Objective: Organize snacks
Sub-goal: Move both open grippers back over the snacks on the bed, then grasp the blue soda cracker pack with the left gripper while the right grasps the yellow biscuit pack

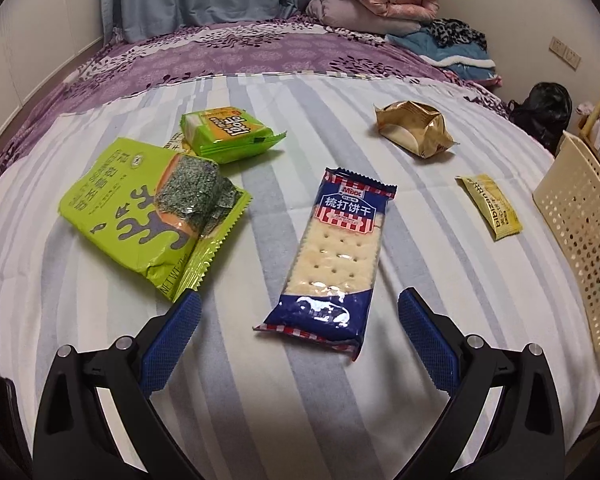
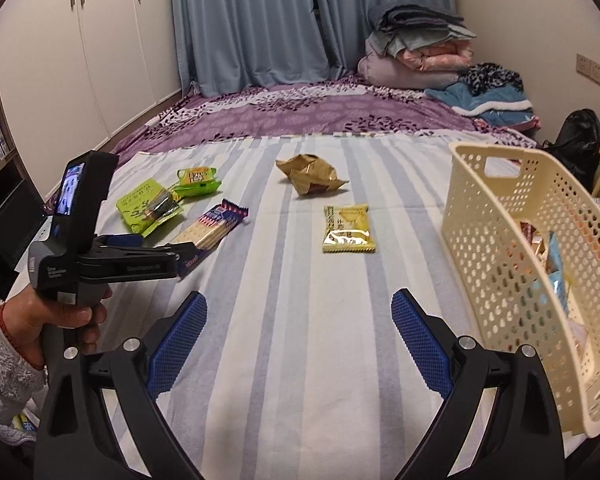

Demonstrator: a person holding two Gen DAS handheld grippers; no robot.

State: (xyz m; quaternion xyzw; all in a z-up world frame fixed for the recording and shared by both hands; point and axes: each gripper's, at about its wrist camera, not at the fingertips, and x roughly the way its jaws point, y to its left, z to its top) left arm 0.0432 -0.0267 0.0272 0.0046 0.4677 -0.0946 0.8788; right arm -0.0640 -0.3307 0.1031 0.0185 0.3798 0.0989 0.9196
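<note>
Currently spread wide and holding nothing: left tool (image 1: 300, 308), hovering low over the striped bed sheet (image 1: 260, 400), its blue fingertips (image 1: 190, 306) flanking the near end of the soda cracker pack (image 1: 332, 256) without touching it. Also spread wide and empty: right tool (image 2: 299, 307), poised above bare sheet just left of the cream basket (image 2: 496, 224).

Taking the soda cracker pack as landmark, seen from the left wrist: lying lengthwise on the sheet, blue ends, pale crackers showing through the clear middle. Just to its left, a large green seaweed bag (image 1: 148, 216), crumpled at its near corner. Beyond that bag and farther left of the crackers, a small green-and-orange packet (image 1: 224, 132), resting partly on something yellow barely visible beneath. Well beyond and right of the crackers, a crinkled gold pouch (image 1: 416, 130). Right of the crackers and nearer, a small yellow packet (image 1: 490, 206), with the perforated basket wall farther right again at the bed's edge.

From the right wrist: basket already holding several wrapped snacks (image 2: 548, 256), colours showing through the holes, contents otherwise hard to make out. Left hand (image 2: 60, 320) gripping the left tool's handle, white fleece cuff at the wrist.
</note>
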